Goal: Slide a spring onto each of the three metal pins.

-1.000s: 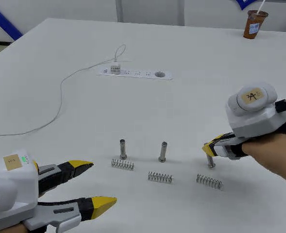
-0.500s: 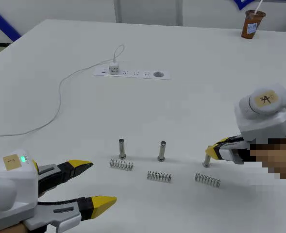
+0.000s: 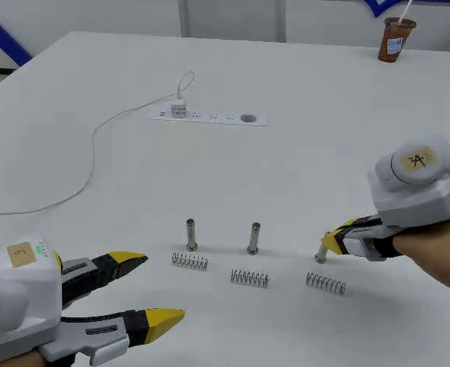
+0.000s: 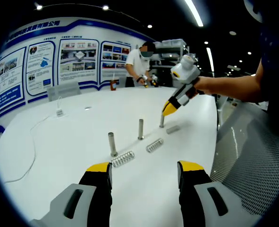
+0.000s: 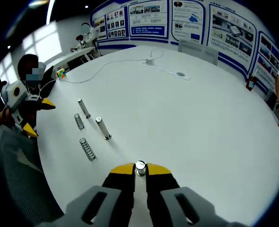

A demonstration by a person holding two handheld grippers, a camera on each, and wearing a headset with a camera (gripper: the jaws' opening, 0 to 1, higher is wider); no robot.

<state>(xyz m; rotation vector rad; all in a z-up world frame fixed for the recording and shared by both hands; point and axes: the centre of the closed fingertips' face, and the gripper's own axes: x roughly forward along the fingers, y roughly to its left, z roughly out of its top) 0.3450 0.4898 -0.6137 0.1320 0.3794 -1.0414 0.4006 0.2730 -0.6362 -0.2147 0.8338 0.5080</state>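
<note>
Right gripper (image 3: 333, 241): fingers pressed together on the head of the right pin (image 3: 321, 253). The right gripper view shows the pin's round top clamped between the yellow tips. The pin's foot is on the tabletop (image 3: 286, 176).

Left gripper (image 3: 152, 289): fingers spread, holding nothing, low over the tabletop near the left spring (image 3: 189, 261).

Left pin (image 3: 191, 234) and middle pin (image 3: 254, 238) stand upright and bare. A spring lies flat just in front of each pin: the left spring, the middle spring (image 3: 250, 278) and the right spring (image 3: 325, 284). No spring is on a pin yet.

Judgement: the step in hand is steadying the right pin for its spring.

- The present grip covers the pin's head, which is where the spring must enter. The pin wants holding lower on the shank.
- Take the spring by its middle coils with a light pinch, so it does not buckle.
- Line its bore up with the pin's axis before sliding it on.
</note>
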